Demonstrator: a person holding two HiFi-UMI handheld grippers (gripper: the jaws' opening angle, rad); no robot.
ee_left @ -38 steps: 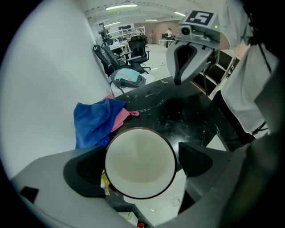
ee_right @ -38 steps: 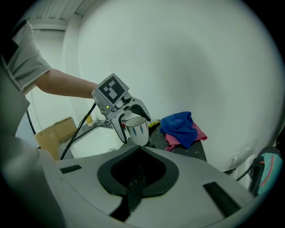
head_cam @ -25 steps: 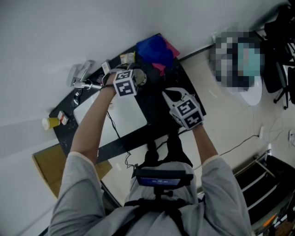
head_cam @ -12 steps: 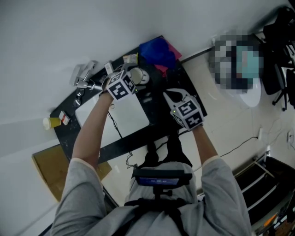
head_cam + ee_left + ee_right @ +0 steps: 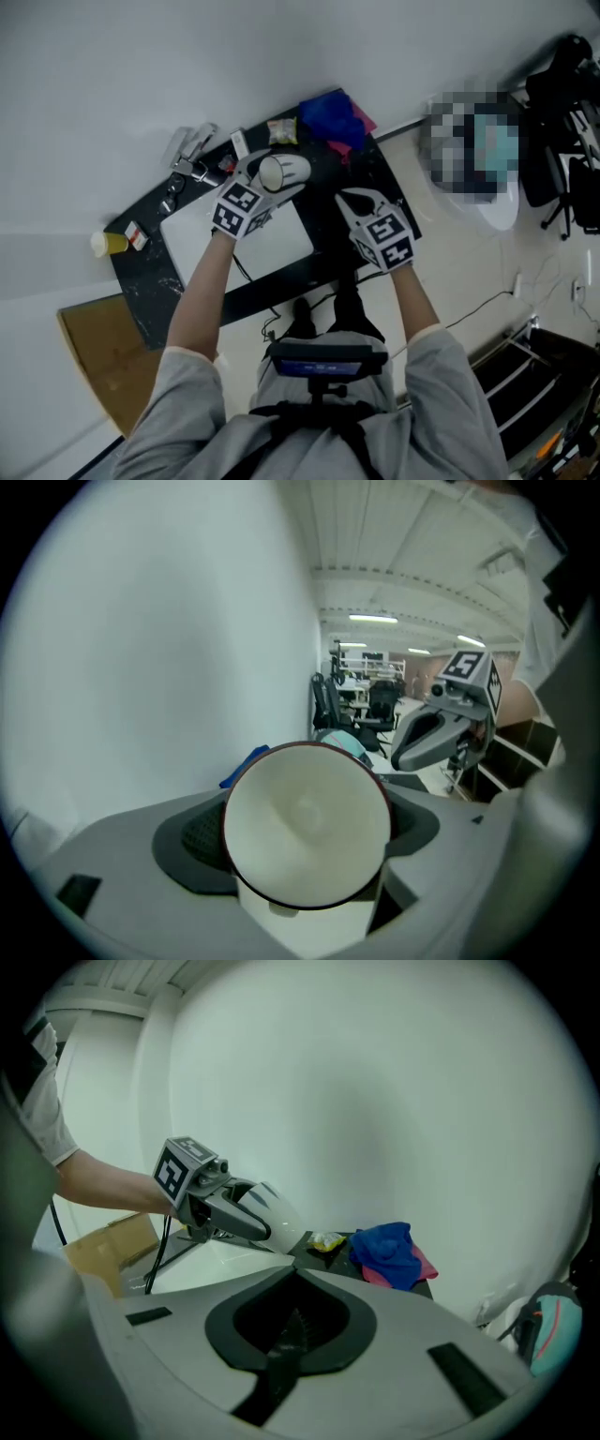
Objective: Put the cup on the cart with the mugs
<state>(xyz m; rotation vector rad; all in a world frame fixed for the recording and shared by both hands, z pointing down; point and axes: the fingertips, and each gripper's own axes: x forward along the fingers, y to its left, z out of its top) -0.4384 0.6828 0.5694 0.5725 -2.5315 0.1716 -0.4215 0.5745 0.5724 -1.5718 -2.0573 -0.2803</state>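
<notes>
Finds the right gripper [image 5: 354,199] pinched together on nothing above the black counter [image 5: 319,211]. Further out, sees the left gripper [image 5: 267,183] clamped wide around the white cup [image 5: 286,171], tipped sideways, aloft over the counter. Beyond, spots a blue cloth [image 5: 330,120] by the wall.

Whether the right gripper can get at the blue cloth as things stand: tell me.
Probably yes. The right gripper is empty, jaws together, and the blue cloth lies ahead of it with nothing between. The left gripper, holding the cup, is off to the side. Its jaws must open first.
</notes>
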